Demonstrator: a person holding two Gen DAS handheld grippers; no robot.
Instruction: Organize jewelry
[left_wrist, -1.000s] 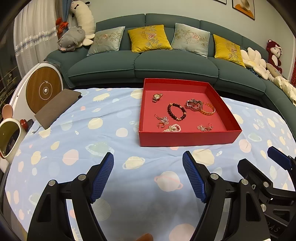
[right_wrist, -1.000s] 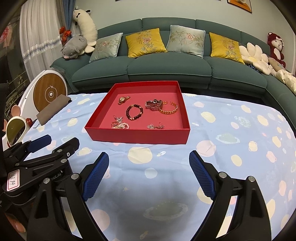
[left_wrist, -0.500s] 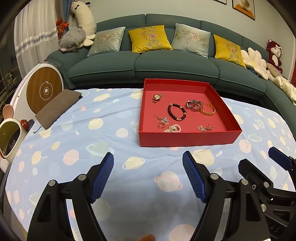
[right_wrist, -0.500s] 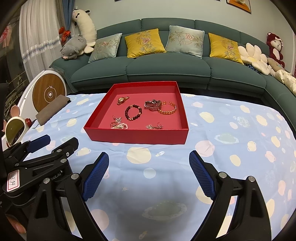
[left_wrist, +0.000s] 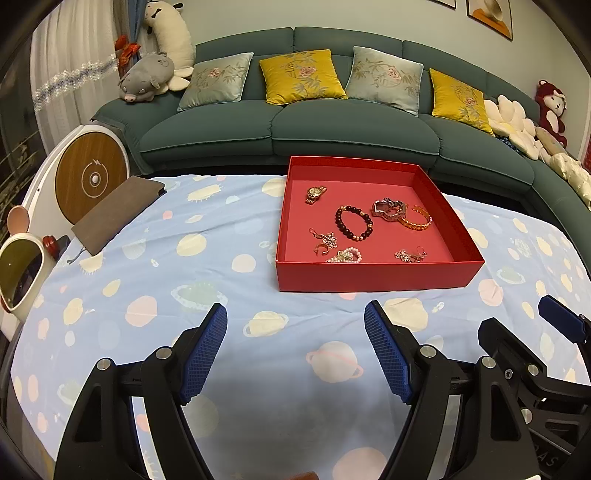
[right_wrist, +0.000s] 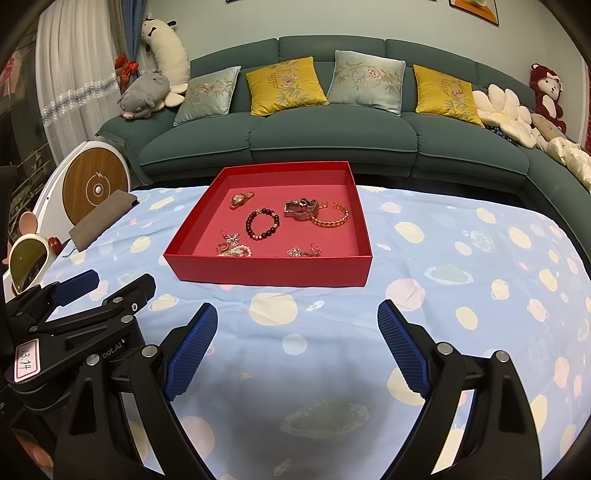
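Observation:
A shallow red box (left_wrist: 373, 275) (right_wrist: 266, 273) sits on the planet-print cloth beyond both grippers. Inside lie a gold watch (left_wrist: 315, 193) (right_wrist: 240, 199), a dark bead bracelet (left_wrist: 353, 222) (right_wrist: 262, 223), a silver watch (left_wrist: 388, 209) (right_wrist: 301, 209), an orange bangle (left_wrist: 416, 218) (right_wrist: 330, 218), a pearl piece (left_wrist: 347, 256) (right_wrist: 236, 252) and small charms (left_wrist: 410, 254) (right_wrist: 303, 252). My left gripper (left_wrist: 295, 325) is open over bare cloth, short of the box. My right gripper (right_wrist: 297, 323) is open too, nothing between its fingers. Each gripper shows at the edge of the other's view.
A brown notebook (left_wrist: 118, 212) lies at the cloth's far left. A white mirror (left_wrist: 18, 275) and a round wooden-faced device (left_wrist: 90, 179) stand off the left edge. A green sofa (left_wrist: 332, 122) with cushions runs behind the table.

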